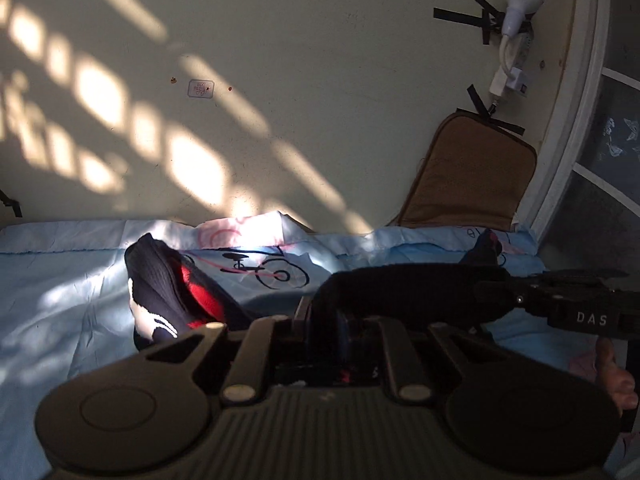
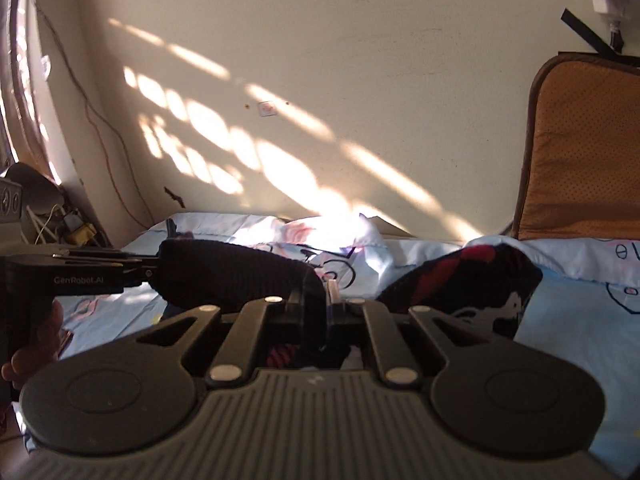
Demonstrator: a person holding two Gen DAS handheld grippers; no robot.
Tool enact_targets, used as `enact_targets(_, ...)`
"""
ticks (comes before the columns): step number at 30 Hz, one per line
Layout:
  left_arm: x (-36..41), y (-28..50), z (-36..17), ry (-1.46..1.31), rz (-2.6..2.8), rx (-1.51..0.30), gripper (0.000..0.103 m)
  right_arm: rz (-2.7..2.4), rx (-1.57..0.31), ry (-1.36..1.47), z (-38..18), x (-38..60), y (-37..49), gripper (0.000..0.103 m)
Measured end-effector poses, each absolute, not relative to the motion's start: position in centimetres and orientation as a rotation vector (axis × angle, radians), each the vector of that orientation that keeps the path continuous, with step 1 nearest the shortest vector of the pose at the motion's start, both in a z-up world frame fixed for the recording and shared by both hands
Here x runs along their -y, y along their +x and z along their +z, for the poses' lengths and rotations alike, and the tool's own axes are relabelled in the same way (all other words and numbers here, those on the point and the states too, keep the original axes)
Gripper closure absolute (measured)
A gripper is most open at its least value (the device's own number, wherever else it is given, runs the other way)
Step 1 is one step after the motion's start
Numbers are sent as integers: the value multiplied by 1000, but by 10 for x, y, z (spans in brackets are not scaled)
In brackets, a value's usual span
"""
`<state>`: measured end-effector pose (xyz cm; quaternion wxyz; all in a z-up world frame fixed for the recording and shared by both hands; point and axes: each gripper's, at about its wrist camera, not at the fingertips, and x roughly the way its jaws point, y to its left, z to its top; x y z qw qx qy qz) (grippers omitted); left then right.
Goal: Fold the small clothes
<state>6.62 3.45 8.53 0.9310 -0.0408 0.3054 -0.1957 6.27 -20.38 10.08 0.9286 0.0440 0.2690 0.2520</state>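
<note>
Low centre of both wrist views, left gripper (image 1: 326,322) and right gripper (image 2: 320,312) each look pinched tight on the black knit garment (image 1: 400,292); a thin bite could slip, dropping it onto the blue sheet (image 1: 60,300).

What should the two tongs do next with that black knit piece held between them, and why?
Probably bring the left tongs toward the right tongs, doubling the black knit piece over. Each is shut on one end, and the piece spans stretched between them above the blue sheet.
</note>
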Motion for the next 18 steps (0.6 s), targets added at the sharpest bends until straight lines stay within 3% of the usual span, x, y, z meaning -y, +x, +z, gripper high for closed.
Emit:
enact_targets(5, -34, -21, 58, -80, -398, -624, 92, 519, -534, 61, 59, 201, -20, 91)
enact_targets(10, -34, -50, 18, -116, -351, -696, 88, 452, -551, 76, 16, 193, -46, 90)
enact_targets(13, -35, -63, 9, -110, -344, -708, 85, 469, -584, 101, 12, 193, -49, 83)
enact_targets(15, -40, -79, 18, -92, -371, -674, 69, 534, -573, 131, 19, 202, -57, 59)
enact_targets(18, -65, -94, 46, -126, -386, -560, 55, 578, -520, 188, 33, 220, -66, 52)
